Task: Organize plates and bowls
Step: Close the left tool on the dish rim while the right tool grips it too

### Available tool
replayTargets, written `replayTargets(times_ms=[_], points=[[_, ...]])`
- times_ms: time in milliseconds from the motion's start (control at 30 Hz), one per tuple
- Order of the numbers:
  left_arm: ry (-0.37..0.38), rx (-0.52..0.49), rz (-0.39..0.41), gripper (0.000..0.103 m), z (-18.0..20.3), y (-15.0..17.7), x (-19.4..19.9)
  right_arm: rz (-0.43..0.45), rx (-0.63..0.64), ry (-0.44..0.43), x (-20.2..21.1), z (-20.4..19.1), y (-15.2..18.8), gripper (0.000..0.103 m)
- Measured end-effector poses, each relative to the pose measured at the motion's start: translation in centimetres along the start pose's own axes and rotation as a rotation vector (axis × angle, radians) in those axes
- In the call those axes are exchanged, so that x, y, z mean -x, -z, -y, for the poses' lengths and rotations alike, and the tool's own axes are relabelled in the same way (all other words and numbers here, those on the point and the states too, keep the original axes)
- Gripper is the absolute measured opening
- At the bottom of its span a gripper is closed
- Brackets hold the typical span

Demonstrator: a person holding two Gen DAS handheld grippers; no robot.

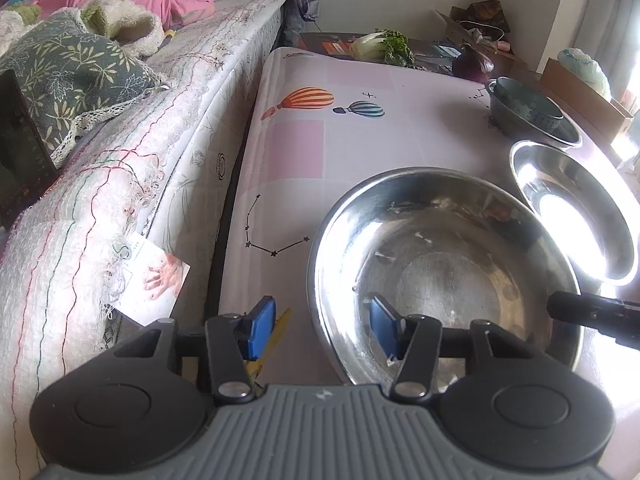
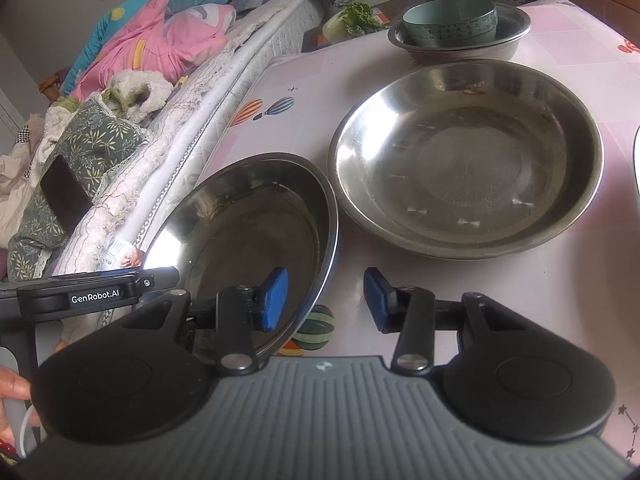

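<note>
The far steel bowl (image 1: 576, 208) is blown out by window glare in the left wrist view, so its inside is unreadable there, though the right wrist view shows it plainly as wide and shallow. At the right edge of that same view a pale curved rim (image 2: 637, 164) is cut off and cannot be identified. The near steel bowl (image 1: 444, 272) sits on the balloon-print tablecloth (image 1: 296, 152), close beside the bed (image 1: 168, 128), and both claws straddle its rim from opposite sides. The left gripper (image 1: 324, 330) stands wide open, one blue pad inside the bowl and one outside over the cloth, gripping nothing. The right gripper (image 2: 326, 300) is likewise spread apart, its left pad within the bowl and its right pad hanging over bare cloth; whether the pads touch the metal I cannot tell. Further back a teal bowl (image 2: 450, 22) sits nested inside a third steel bowl (image 2: 508, 42), with leafy greens (image 2: 358, 18) beyond.
</note>
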State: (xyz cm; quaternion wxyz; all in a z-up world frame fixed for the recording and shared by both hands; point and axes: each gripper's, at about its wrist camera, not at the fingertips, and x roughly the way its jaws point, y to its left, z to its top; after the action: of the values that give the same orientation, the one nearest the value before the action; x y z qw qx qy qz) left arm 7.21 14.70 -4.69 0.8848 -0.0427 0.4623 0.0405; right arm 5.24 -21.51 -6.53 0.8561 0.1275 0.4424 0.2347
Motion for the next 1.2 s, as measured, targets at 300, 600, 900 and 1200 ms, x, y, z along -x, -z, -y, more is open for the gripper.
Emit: replayTargets(times_ms=[300,600,900,1200], points=[[0.027,-0.014,-0.017,0.036,0.8,0.6,0.6,-0.020,0.060,-0.017,0.5,-1.2,0.5,0.026],[0.072,-0.029,-0.047,0.036,1.4,2.3,2.2,-0.048,0.079,-0.018,2.2,-1.0,1.9,0.027],[0.137,-0.044,-0.086,0.036,1.8,4.3,3.8,-0.081,0.076,-0.033,4.2,-0.5,4.0,0.028],[0.117,-0.050,-0.065,0.040,1.9,4.3,4.2,-0.028,0.064,-0.020,5.1,0.3,3.7,0.029]])
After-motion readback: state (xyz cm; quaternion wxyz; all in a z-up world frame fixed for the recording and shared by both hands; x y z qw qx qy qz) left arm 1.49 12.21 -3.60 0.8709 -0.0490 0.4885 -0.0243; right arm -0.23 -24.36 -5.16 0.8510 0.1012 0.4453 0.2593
